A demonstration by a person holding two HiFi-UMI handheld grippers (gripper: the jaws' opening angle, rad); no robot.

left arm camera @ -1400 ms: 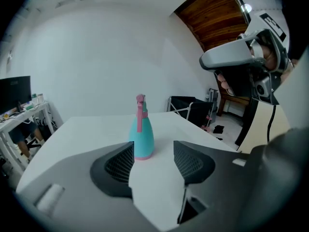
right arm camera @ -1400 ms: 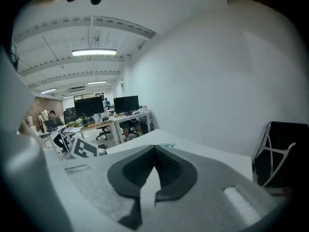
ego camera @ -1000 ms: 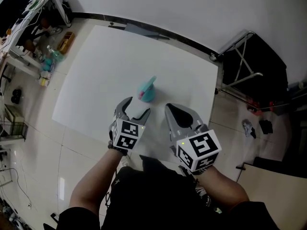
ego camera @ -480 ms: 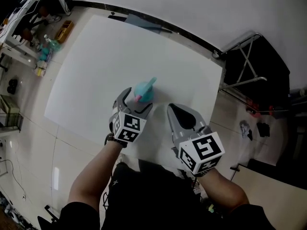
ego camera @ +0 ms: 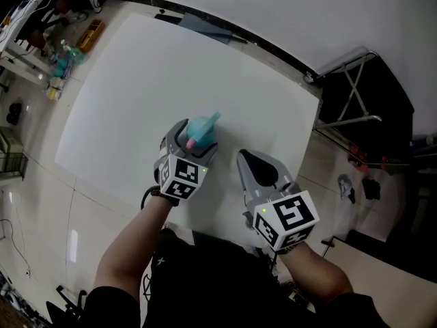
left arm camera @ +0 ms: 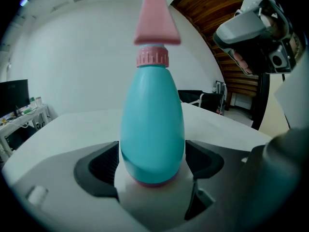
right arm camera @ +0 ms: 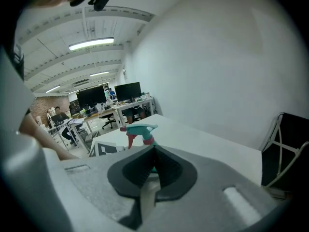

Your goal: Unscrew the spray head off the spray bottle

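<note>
A teal spray bottle (ego camera: 202, 129) with a pink collar and trigger stands upright on the white table (ego camera: 130, 80). My left gripper (ego camera: 194, 137) is open and straddles the bottle low down. In the left gripper view the bottle's body (left arm camera: 152, 124) fills the space between the two dark pads (left arm camera: 102, 166), and I see no firm press on it. The pink collar (left arm camera: 152, 58) and trigger (left arm camera: 155, 21) rise above. My right gripper (ego camera: 244, 158) is shut and empty, a little to the right of the bottle. Its view shows the spray head (right arm camera: 140, 131) just beyond its closed jaws (right arm camera: 153, 170).
A black folding frame (ego camera: 358, 94) stands off the table's right edge. Cluttered desks (ego camera: 48, 33) lie beyond the far left corner. In the right gripper view, office desks with monitors (right arm camera: 108, 93) sit behind the table.
My left gripper has moved forward until its jaws stand on either side of the bottle, and they have spread wider. The right gripper has hardly moved.
</note>
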